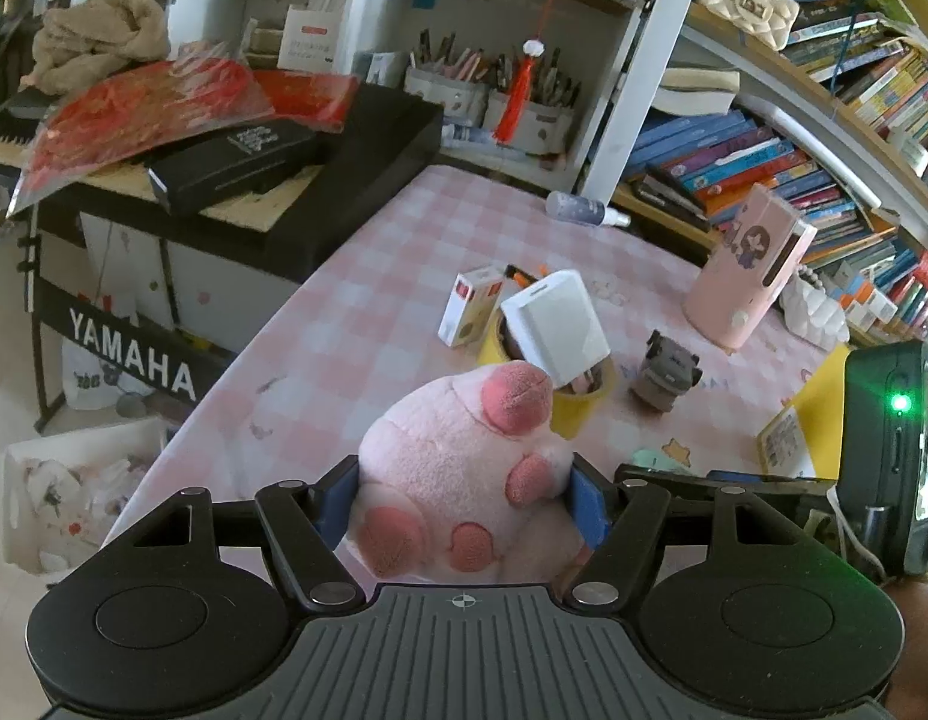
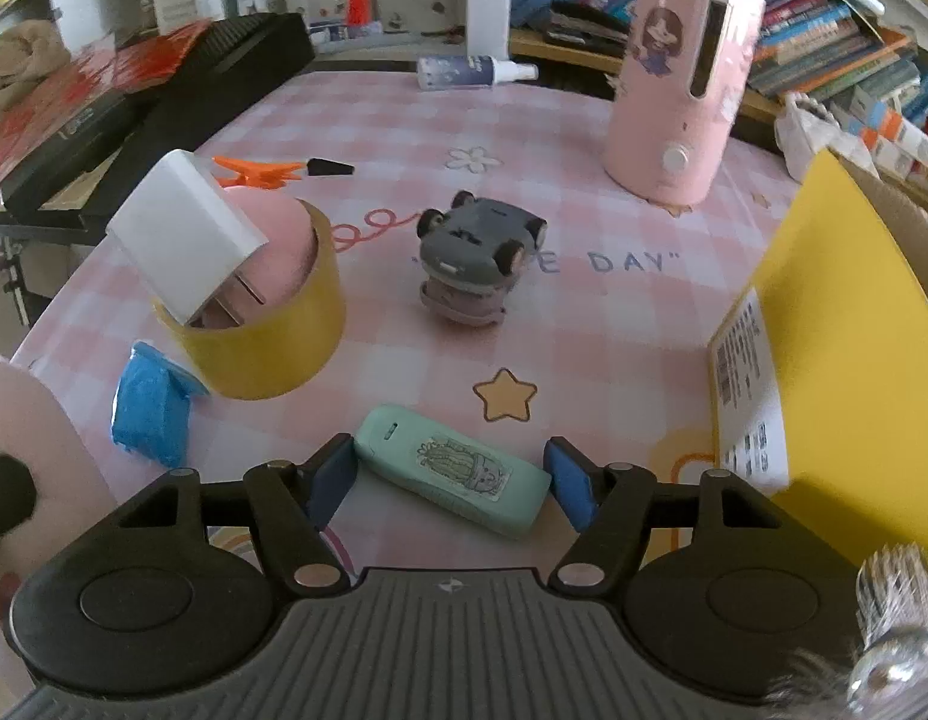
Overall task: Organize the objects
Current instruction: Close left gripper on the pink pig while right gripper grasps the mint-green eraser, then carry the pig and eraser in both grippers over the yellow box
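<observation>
Left wrist view shows the left gripper (image 1: 461, 501) closed on a pink plush toy (image 1: 458, 468), its blue pads (image 1: 587, 504) pressed into the soft sides, the toy held above the near part of the pink checked tablecloth (image 1: 356, 276). Just beyond the toy stands a yellow tape roll (image 1: 575, 408) with a white charger (image 1: 554, 327) leaning out of its hole, and a small white box (image 1: 470, 309) stands upright just behind the roll. The table's left edge runs diagonally beside a black keyboard stand (image 1: 134, 354), with floor below it.

Right wrist view has the right gripper (image 2: 449, 480) low over the table with its jaws partly open and standing either side of a mint-green case (image 2: 458, 468) that lies flat and slanted on the cloth. The left pad looks to be at the case's end and the right pad just beside the other end (whether either presses, I cannot tell).

A blue packet (image 2: 152, 408) lies left of the case, touching the base of the tape roll. A grey toy car (image 2: 473, 252) sits in the middle of the table, well apart from the case, and bare cloth lies between them. A pink cylinder (image 2: 680, 78) stands upright toward the far right. A yellow box (image 2: 848, 360) walls off the right side, close to the right finger.
</observation>
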